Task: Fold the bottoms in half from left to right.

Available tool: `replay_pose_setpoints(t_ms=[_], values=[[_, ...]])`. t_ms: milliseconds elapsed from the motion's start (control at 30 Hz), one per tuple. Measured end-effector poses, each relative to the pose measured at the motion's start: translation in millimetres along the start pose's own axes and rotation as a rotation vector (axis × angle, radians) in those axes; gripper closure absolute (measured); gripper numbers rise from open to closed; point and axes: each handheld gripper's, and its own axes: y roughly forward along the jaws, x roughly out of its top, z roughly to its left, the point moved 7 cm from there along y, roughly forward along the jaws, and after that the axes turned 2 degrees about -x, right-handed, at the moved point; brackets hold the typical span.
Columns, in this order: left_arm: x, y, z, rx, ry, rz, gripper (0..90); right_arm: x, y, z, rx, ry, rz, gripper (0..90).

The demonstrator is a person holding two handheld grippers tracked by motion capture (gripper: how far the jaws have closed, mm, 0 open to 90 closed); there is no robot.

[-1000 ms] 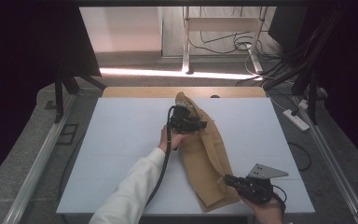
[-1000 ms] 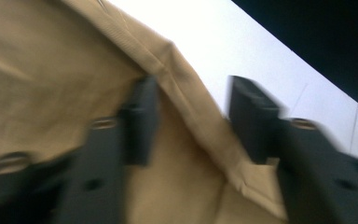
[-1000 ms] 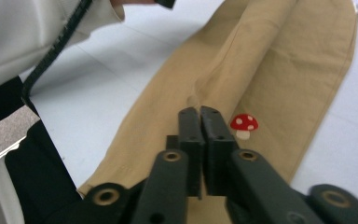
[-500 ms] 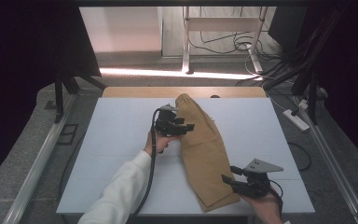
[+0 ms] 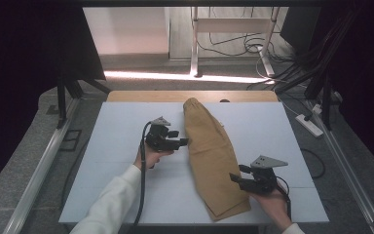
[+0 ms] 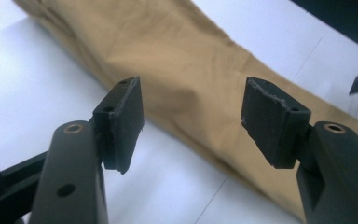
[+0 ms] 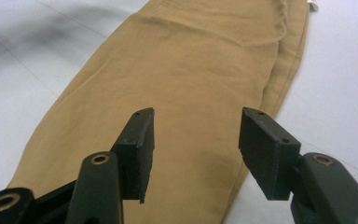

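Grippers both stand spread and empty, jaws having just opened, nothing between them. Left gripper (image 5: 185, 142) hovers at the left edge of the tan trousers (image 5: 213, 151), right gripper (image 5: 234, 178) near their lower right corner. Folded lengthwise, slightly creased, the trousers run from the counter's (image 5: 112, 146) far edge to its near edge. Likely next: re-grip an end to fold crosswise.

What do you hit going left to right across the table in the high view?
Left gripper → tan trousers → right gripper, all on the white table.
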Motion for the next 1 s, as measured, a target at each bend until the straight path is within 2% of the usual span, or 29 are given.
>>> replay_pose_setpoints(t_ms=[300,500,733,867,1000], values=[[-11.2,-12.8,-2.2,0.005,0.018,0.006,38.0,8.1,9.8,-11.7,-0.031,-0.007,-0.002,46.5],[-15.4,-17.1,-4.8,0.007,0.022,0.007,37.6,21.2,21.1,-21.9,-0.044,-0.011,-0.003,46.5],[-14.6,-20.9,-4.4,0.005,0.022,0.003,36.9,36.1,52.1,-42.9,-0.076,0.023,0.017,46.7],[-14.9,-23.1,-0.9,0.01,0.015,-0.002,36.8,43.3,71.5,-49.4,-0.072,0.042,0.033,47.2],[-15.2,-25.4,0.9,0.013,0.013,-0.007,36.8,45.1,87.2,-54.0,-0.093,0.031,0.059,48.9]])
